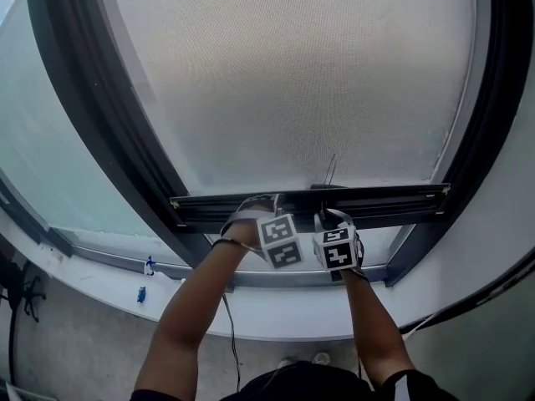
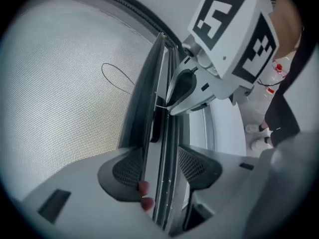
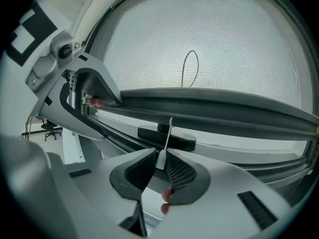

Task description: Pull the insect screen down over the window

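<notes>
The insect screen is nearly down, its bar just above the near window frame. The left gripper's jaws are clamped on the bar. The right gripper's jaws pinch the white pull tab. It would be best to draw both down evenly, keeping the bar level.

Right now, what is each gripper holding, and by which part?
The left gripper clamps the screen's bottom bar near its middle; the right gripper pinches the white pull tab hanging from it.
</notes>
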Available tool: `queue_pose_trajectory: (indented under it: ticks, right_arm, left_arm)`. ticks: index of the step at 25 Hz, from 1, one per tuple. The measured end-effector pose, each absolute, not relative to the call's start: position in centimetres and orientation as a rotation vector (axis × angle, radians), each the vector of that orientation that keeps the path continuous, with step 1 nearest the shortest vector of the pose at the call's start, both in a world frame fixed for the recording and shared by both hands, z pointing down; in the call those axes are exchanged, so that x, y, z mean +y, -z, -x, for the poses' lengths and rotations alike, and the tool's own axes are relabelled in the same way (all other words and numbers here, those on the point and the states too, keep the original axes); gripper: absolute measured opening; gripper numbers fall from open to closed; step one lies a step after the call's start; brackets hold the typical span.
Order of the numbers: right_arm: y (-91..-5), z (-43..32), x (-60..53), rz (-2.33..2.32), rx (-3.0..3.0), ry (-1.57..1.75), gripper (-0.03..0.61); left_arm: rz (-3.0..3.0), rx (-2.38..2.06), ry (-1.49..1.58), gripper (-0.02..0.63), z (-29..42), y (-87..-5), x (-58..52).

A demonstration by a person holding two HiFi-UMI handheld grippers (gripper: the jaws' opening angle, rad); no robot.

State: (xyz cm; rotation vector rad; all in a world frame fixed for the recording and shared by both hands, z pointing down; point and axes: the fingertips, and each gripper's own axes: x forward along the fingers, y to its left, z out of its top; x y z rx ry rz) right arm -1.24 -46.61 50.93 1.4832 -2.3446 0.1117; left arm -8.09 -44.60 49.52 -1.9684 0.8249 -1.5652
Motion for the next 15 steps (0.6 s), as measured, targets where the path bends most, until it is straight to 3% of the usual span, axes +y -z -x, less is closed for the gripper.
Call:
queue_pose_trajectory:
  ticks: [15]
  right_arm:
    - [-49.6, 1.5, -43.1, -1.527, -2.37, -0.111, 0.052]
  left_arm:
    - [1.986, 0.806, 1.569, 0.225, 8.2, -49.5, -44.5]
